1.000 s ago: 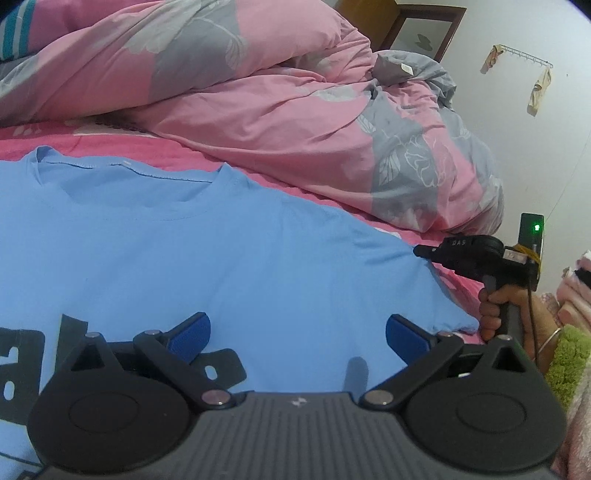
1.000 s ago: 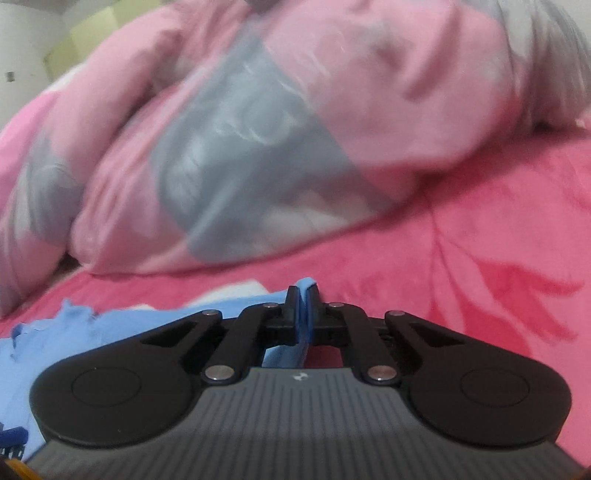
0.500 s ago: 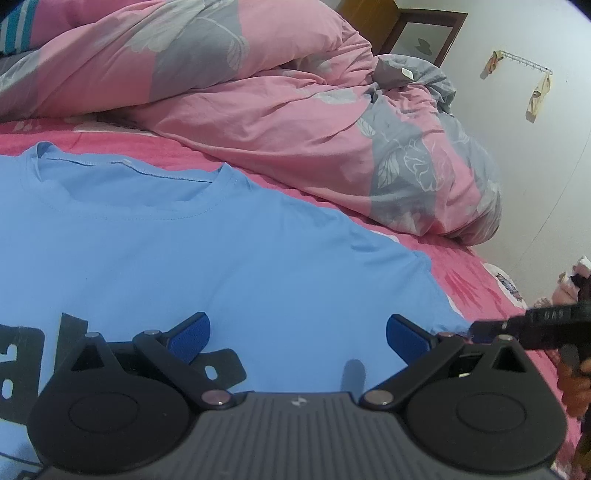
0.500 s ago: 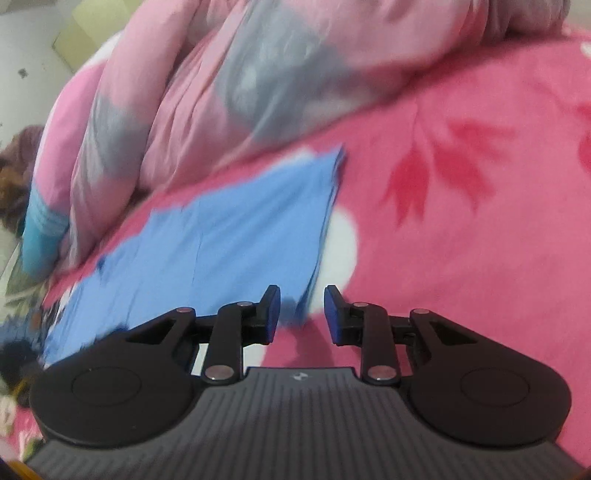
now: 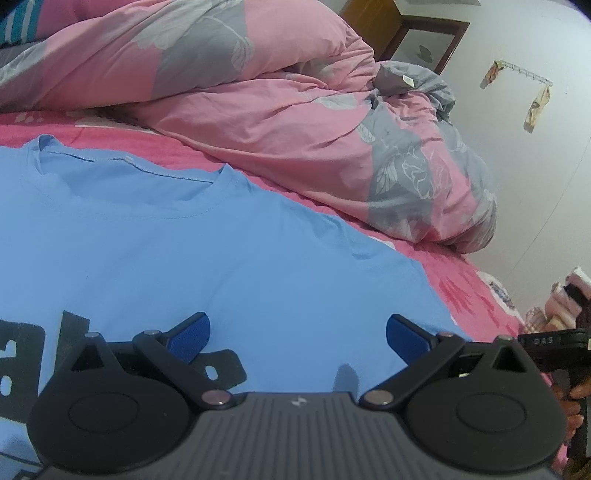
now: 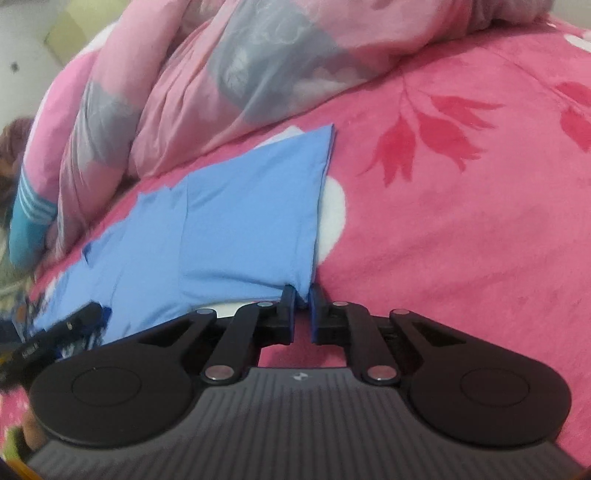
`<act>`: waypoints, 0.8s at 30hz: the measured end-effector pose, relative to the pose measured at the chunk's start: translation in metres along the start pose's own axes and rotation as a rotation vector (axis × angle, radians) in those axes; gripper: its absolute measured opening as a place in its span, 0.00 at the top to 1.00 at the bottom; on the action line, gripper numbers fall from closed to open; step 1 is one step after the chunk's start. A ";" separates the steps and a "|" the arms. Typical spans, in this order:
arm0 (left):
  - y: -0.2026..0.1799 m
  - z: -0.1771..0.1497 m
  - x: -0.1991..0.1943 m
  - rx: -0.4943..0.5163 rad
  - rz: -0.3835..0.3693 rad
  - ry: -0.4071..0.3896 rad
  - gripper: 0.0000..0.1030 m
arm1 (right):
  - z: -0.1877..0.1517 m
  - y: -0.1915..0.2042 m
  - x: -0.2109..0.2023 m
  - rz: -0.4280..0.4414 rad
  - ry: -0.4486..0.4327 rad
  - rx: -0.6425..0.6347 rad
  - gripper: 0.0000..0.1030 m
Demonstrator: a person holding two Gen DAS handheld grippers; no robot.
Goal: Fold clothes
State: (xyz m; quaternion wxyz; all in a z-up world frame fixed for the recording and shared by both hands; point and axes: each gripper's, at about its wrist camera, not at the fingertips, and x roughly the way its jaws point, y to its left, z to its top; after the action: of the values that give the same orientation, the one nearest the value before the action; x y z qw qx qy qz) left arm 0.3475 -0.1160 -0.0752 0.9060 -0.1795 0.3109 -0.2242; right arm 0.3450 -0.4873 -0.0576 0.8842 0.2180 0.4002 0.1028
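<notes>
A light blue T-shirt [image 5: 184, 258] with black print lies flat on the bed, collar toward the duvet. My left gripper [image 5: 297, 332] hovers open over its chest with nothing between its fingers. In the right wrist view the shirt's sleeve [image 6: 240, 221] lies spread out. My right gripper [image 6: 303, 299] sits at the sleeve's near corner, its jaws closing. The cloth tip is between the pads and a narrow gap still shows. In the left wrist view, the right gripper [image 5: 554, 341] is at the right edge, held by a hand.
A crumpled pink and grey duvet [image 5: 295, 110] is heaped along the far side of the bed. The pink flowered sheet [image 6: 443, 221] stretches to the right of the sleeve. A wooden cabinet [image 5: 373, 22] and a white wall stand behind.
The right gripper let go of the sleeve and opened, drew back along it, and now narrows around its near corner. The sleeve now lies spread flat. The left gripper has not moved.
</notes>
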 end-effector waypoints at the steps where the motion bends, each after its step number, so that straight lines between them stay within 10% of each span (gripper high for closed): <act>1: 0.001 0.000 -0.001 -0.008 -0.006 -0.002 0.01 | -0.001 0.001 -0.005 -0.003 -0.011 0.013 0.88; 15: 0.029 0.002 -0.121 -0.199 0.114 -0.044 0.01 | -0.041 0.098 -0.162 -0.035 -0.219 -0.227 0.16; 24: 0.080 -0.011 -0.222 -0.140 0.355 -0.259 0.00 | -0.063 0.216 -0.154 0.058 -0.266 -0.465 0.01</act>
State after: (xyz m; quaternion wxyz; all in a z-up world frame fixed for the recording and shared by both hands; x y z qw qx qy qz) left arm 0.2072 0.0631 -0.0135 0.9490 -0.2115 0.2335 -0.0143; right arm 0.1944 -0.3320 0.1089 0.9520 0.0322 0.2397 0.1877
